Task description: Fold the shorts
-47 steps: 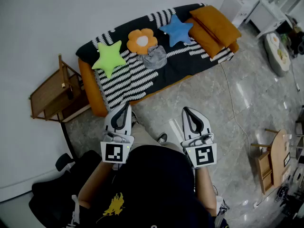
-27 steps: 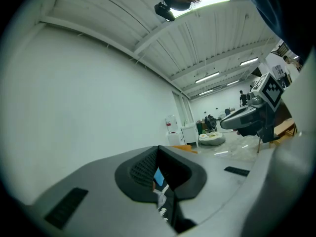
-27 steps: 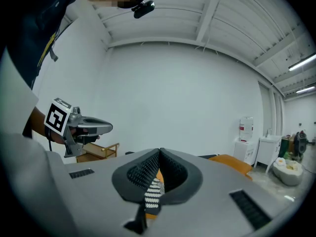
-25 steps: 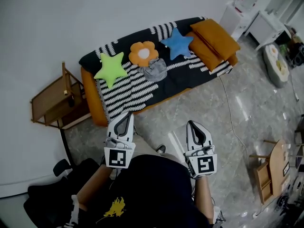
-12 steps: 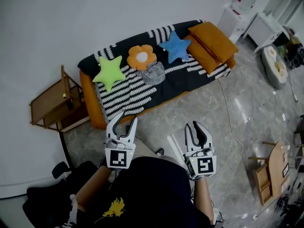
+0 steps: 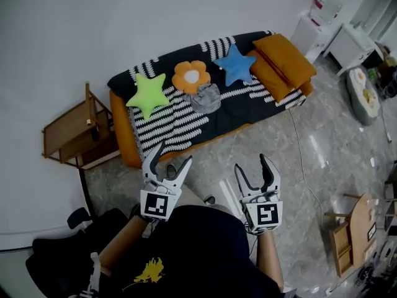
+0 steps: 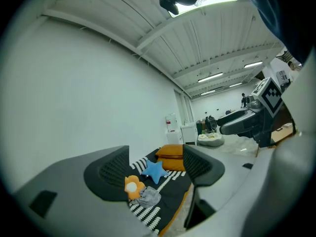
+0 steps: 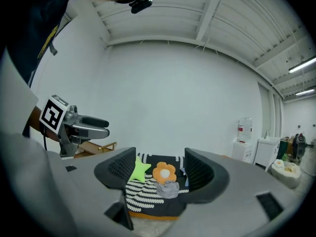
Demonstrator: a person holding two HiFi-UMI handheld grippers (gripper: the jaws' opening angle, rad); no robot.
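The grey shorts (image 6: 205,98) lie crumpled on a black-and-white striped daybed (image 6: 186,126), just below an orange flower cushion (image 6: 190,76). They also show far off in the left gripper view, shorts (image 7: 148,196), and in the right gripper view, shorts (image 8: 168,188). My left gripper (image 6: 173,154) and right gripper (image 6: 251,164) are held side by side over the floor, well short of the daybed. Both point level toward it. The jaws of each are opening with nothing between them, left gripper (image 7: 155,168), right gripper (image 8: 158,171).
A green star cushion (image 6: 147,93), a blue star cushion (image 6: 236,64) and orange pillows (image 6: 282,58) share the daybed. A wooden side table (image 6: 71,132) stands to its left. A white cable (image 6: 304,144) crosses the marble floor; a wooden stool (image 6: 356,219) is at right.
Both grippers went from shut to open, jaws spreading steadily. The hands stayed about where they were; the left gripper rolled slightly.
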